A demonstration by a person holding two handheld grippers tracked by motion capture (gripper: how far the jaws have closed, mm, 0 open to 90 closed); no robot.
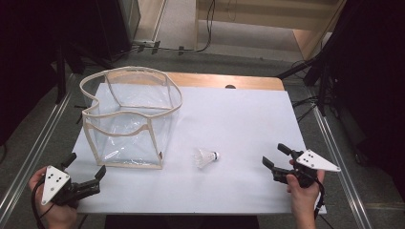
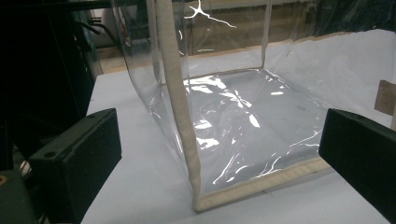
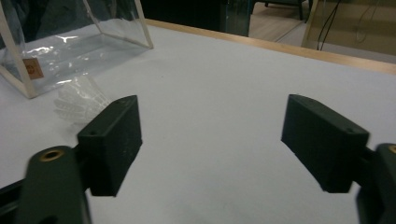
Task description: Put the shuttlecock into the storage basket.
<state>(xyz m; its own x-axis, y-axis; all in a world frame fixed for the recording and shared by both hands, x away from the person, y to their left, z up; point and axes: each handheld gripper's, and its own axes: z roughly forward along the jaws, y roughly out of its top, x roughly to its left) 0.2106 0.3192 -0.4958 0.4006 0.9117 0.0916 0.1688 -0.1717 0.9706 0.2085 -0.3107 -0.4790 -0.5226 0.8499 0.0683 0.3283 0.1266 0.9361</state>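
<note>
High view, left to right: the left gripper [image 1: 86, 179] rests at the near left corner of the desk [image 1: 248, 124], jaws spread wide and holding nothing, aimed at the near left corner of the clear plastic bag [image 1: 129, 119]. That bag stands upright on the left half of the desk, mouth open to the top, its cream-trimmed rim sagging a little. Just right of its near right corner, apart from it, lies the shuttlecock [image 1: 206, 157] on its side. Farther right, near the desk's right edge, the right gripper [image 1: 276, 156] also has its jaws wide apart and empty, facing left toward the shuttlecock but well short of it.

As I judge it, the work is to put the shuttlecock into the bag, and it has not truly started: nothing is grasped, the bag looks empty through its clear walls, and the approach, pickup and drop all remain.

The shuttlecock's long axis runs roughly left to right across the desk, cork tip to the right, toward the right gripper, feathered skirt to the left, toward the bag. In the right gripper view it sits beyond the left-hand jaw, partly hidden by it.
</note>
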